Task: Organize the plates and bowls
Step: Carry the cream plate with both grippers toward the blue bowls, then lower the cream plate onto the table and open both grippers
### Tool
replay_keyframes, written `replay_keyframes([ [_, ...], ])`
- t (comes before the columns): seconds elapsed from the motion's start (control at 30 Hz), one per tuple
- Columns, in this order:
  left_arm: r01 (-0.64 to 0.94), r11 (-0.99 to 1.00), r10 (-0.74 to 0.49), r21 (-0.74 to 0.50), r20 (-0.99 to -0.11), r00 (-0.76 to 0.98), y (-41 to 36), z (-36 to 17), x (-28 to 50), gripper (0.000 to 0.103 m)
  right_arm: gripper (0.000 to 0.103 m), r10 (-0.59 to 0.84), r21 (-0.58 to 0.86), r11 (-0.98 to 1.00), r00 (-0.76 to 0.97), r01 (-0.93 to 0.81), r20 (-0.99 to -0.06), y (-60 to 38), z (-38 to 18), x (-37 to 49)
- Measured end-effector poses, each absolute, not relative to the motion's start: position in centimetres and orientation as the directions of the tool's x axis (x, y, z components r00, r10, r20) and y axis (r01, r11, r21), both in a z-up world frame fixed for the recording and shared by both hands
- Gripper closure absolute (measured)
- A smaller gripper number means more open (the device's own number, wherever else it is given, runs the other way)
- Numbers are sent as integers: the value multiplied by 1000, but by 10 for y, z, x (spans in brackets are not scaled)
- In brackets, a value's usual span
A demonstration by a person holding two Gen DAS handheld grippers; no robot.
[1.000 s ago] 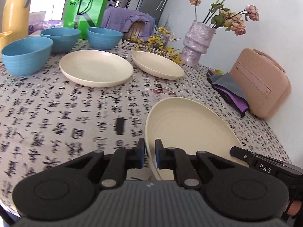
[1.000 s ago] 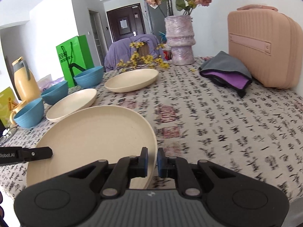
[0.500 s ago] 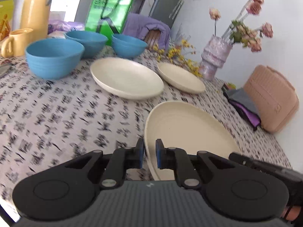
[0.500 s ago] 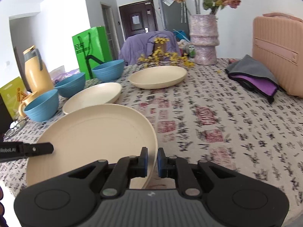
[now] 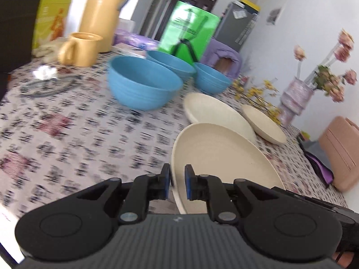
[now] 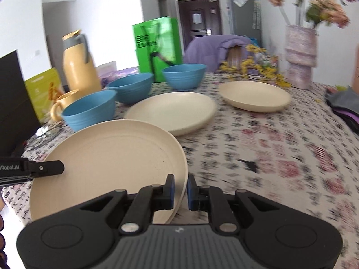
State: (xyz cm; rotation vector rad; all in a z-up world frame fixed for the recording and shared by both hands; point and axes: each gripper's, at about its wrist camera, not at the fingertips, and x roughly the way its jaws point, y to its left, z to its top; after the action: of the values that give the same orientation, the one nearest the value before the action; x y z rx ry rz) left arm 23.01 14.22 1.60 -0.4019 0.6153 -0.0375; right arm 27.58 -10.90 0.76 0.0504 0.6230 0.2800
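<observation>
My left gripper [image 5: 177, 185] is clamped on the near left rim of the big cream plate [image 5: 222, 159], and my right gripper [image 6: 180, 191] pinches its right rim, so I carry it between both above the patterned tablecloth [image 6: 280, 148]. Past it sit three blue bowls [image 6: 89, 109] toward the table's far left, then a second plate [image 6: 172, 112] mid-table, and a third plate [image 6: 254, 96] near the vase [image 6: 299, 56] at the far right.
</observation>
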Motion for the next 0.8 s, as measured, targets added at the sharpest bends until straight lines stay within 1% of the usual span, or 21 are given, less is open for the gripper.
replay_keyframes([
  [0.37, -176, 915, -63, -364, -557, 828, 211, 11, 226, 90, 91, 344, 127, 934, 743, -335, -575, -34, 3, 293],
  [0.63, -212, 909, -46, -360, -592, 804, 233, -5, 231, 90, 91, 341, 103, 931, 736, -349, -585, -8, -4, 295],
  [0.77, -218, 906, -55, -364, -611, 790, 237, -12, 233, 90, 89, 345, 116, 931, 726, -347, -594, -5, -8, 296],
  [0.8, -220, 905, -55, -365, -611, 790, 238, -13, 232, 87, 89, 346, 115, 930, 725, -349, -596, -4, -9, 296],
])
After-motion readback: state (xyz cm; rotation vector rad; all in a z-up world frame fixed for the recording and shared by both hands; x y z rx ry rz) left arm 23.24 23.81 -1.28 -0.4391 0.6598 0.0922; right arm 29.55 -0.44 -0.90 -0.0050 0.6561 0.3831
